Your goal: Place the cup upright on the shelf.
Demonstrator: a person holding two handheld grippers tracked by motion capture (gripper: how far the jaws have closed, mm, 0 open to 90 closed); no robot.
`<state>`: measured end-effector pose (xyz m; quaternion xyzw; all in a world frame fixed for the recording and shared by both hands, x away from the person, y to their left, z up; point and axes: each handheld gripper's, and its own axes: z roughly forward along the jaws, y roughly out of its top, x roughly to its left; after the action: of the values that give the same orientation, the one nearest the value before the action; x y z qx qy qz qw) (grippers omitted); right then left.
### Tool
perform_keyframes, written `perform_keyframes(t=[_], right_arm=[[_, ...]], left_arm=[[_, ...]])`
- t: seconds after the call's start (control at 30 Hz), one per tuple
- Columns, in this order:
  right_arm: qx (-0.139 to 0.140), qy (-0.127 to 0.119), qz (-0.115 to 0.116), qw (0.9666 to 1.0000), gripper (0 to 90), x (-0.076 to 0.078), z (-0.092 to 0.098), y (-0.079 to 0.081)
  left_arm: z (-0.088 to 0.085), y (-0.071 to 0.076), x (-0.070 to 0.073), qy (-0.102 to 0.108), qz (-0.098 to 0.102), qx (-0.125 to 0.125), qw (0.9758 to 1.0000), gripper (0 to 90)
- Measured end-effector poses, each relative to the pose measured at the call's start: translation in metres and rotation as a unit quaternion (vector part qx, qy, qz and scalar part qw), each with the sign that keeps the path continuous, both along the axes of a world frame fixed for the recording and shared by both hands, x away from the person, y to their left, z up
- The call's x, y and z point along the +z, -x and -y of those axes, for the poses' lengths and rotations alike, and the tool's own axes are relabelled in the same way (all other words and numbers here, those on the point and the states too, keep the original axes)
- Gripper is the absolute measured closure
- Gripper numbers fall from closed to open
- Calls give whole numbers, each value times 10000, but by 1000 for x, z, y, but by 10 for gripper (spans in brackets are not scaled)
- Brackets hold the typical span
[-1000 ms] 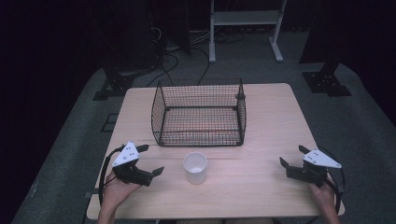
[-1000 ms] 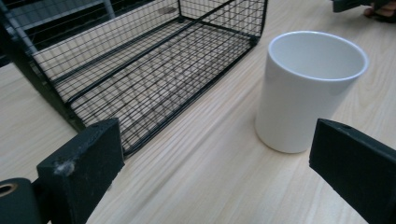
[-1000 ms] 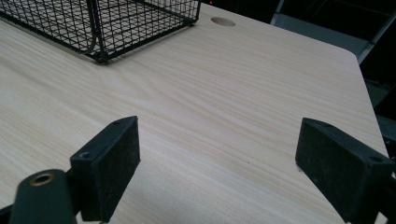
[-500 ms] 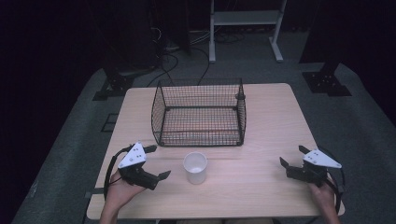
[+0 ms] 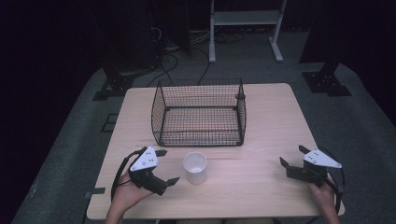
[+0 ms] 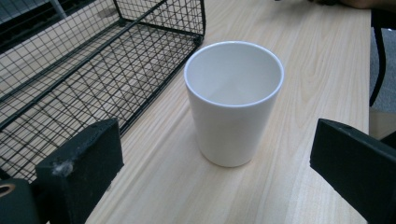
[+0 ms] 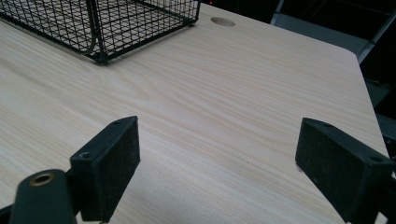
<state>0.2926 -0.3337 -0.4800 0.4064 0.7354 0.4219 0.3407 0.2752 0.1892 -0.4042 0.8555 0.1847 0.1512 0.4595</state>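
Observation:
A white cup (image 5: 195, 167) stands upright and empty on the wooden table, just in front of a black wire basket (image 5: 199, 113). My left gripper (image 5: 167, 166) is open, a short way left of the cup, its jaws wide and pointing at it. In the left gripper view the cup (image 6: 233, 101) stands between and beyond the two black jaws, with the basket (image 6: 79, 79) at the left. My right gripper (image 5: 292, 157) is open near the table's front right, holding nothing. In the right gripper view the basket's corner (image 7: 100, 28) lies far ahead.
The table's bare wood (image 5: 261, 126) spreads to the right of the basket and cup. A metal stand (image 5: 245, 21) and cables lie on the dark floor behind the table. A small round hole (image 7: 222, 21) marks the tabletop near its far corner.
My left gripper has moved right, closer to the cup, and turned its jaws toward it. The right gripper and the cup have stayed put.

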Motion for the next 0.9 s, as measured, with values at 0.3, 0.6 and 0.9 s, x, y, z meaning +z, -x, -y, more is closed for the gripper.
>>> perform_keyframes(t=[0.3, 0.6, 0.9], right_arm=[[1, 10, -2, 10000, 131, 0, 0, 0], [4, 11, -1, 10000, 131, 0, 0, 0], [21, 30, 9, 10000, 131, 0, 0, 0]], left_arm=[[12, -1, -4, -102, -88, -180, 9997, 18], [25, -6, -8, -224, -217, -308, 9990, 18], [37, -10, -12, -359, -252, -402, 9982, 18]])
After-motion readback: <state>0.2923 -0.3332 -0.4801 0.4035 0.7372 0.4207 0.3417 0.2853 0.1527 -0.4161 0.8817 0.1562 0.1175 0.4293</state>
